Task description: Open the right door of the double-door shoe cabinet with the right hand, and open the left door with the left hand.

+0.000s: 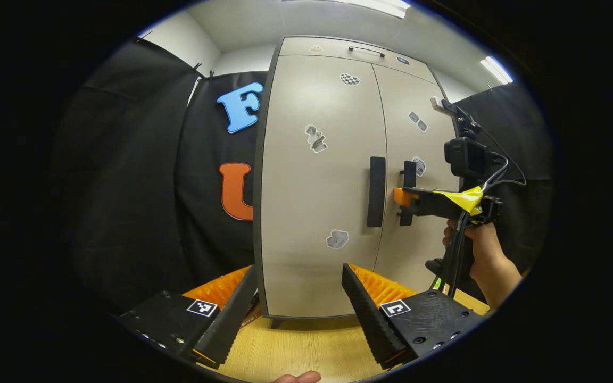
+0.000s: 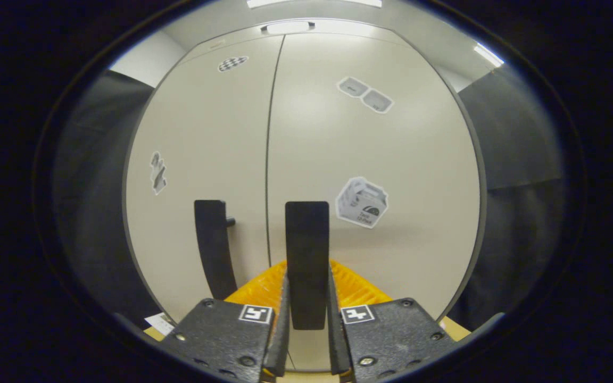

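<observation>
Black cloth walls back a beige double-door shoe cabinet (image 1: pixel 317 186) standing on a wooden tabletop (image 1: pixel 306 346). From the left gripper view, the left tongs (image 1: pixel 298 298) hang wide open and empty, well short of the left door handle (image 1: pixel 376 191), while the right tongs (image 1: pixel 403 197) reach the right door handle (image 1: pixel 408 192), a hand (image 1: pixel 479 247) behind them. From the right gripper view, the right tongs (image 2: pixel 307 314) flank that handle (image 2: pixel 307 263), apparently clamped on it for pulling; both doors look shut.

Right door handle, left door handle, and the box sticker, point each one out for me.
right door handle (image 2: pixel 307 250): right gripper view, middle of the bar, above the fingers.
left door handle (image 1: pixel 376 191): left gripper view, middle of the bar.
box sticker (image 2: pixel 362 202): right gripper view, sticker's centre.
</observation>
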A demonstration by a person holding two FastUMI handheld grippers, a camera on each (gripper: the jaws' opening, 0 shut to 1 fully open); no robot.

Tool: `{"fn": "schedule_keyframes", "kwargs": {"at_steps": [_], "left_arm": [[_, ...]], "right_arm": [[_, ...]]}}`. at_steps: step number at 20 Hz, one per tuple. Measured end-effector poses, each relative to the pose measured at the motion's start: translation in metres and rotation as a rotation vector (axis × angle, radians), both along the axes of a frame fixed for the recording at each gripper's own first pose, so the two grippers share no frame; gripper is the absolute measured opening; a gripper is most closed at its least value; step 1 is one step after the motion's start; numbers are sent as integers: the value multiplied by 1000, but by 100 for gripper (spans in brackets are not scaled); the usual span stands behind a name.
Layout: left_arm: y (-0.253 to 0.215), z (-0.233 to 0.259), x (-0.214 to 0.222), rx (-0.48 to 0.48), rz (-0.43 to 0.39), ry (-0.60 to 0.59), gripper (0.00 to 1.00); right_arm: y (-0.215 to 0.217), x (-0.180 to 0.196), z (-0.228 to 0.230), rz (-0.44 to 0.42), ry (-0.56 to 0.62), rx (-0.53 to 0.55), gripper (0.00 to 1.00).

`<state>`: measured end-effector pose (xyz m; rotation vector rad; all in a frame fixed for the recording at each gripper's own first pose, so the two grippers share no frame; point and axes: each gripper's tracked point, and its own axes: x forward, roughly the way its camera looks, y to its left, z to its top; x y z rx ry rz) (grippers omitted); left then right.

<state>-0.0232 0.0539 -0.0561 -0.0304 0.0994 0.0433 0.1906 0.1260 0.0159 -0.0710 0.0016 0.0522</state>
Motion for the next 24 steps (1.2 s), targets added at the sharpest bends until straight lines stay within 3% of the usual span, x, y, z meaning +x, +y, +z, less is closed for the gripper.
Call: {"fn": "schedule_keyframes", "kwargs": {"at_steps": [1,6,12,19,24], "left_arm": [[0,0,0,0,2,-1,95],[-1,-1,-1,-14,2,0,95],[1,0,-8,-2,17,-2,95],[-11,6,-15,19,6,-8,95],[-29,11,-13,15,-2,-25,95]], "right_arm": [[-1,-1,0,-1,5,-27,32],[0,1,1,45,1,33,10],[-1,-11,1,80,10,18,8],[-16,-64,-1,187,32,21,8],[-37,-99,1,212,34,2,8]]}}
